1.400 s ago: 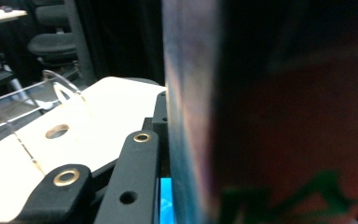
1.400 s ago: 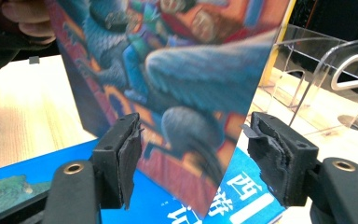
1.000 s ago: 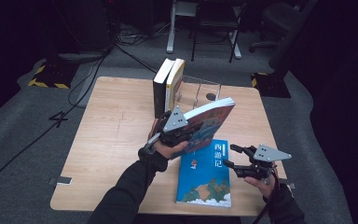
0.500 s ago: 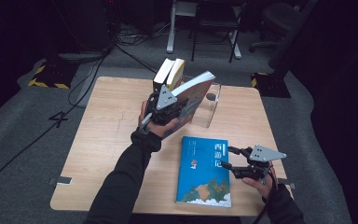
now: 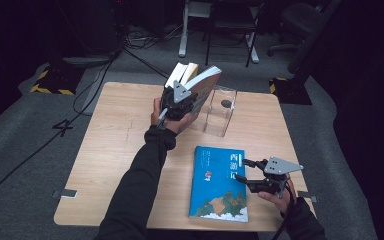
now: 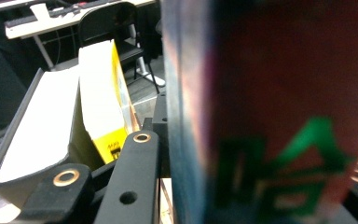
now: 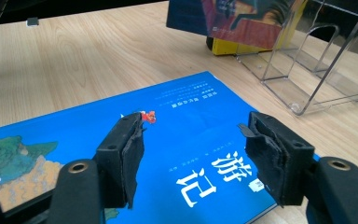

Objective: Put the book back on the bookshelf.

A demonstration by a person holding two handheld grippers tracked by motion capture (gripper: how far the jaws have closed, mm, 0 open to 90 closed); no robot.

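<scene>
Room: dark, with grey floor, black cables and chair legs behind the light wooden table (image 5: 120, 150).
Left gripper: the left gripper (image 5: 180, 97) is up above the far middle of the table. It is clenched on a thick book with a red and dark cover (image 5: 202, 87).
Held book: it is tilted, with its white page edges facing up. It is just beside the standing books, at the clear stand. In the left gripper view the held book (image 6: 279, 116) is blurry and very close between the black jaws.
Standing books: a black book and a yellow book with white pages (image 5: 182, 72) stand upright at the far edge of the table.
Clear stand: a see-through plastic book stand (image 5: 220, 112) sits right of the held book, near the far edge.
Blue book: a flat blue book with white letters (image 5: 220, 182) lies near the front edge, toward the right corner.
Right gripper: the right gripper (image 5: 247, 172) hangs over the blue book's right edge. Its jaws are apart and grasp nothing.
</scene>
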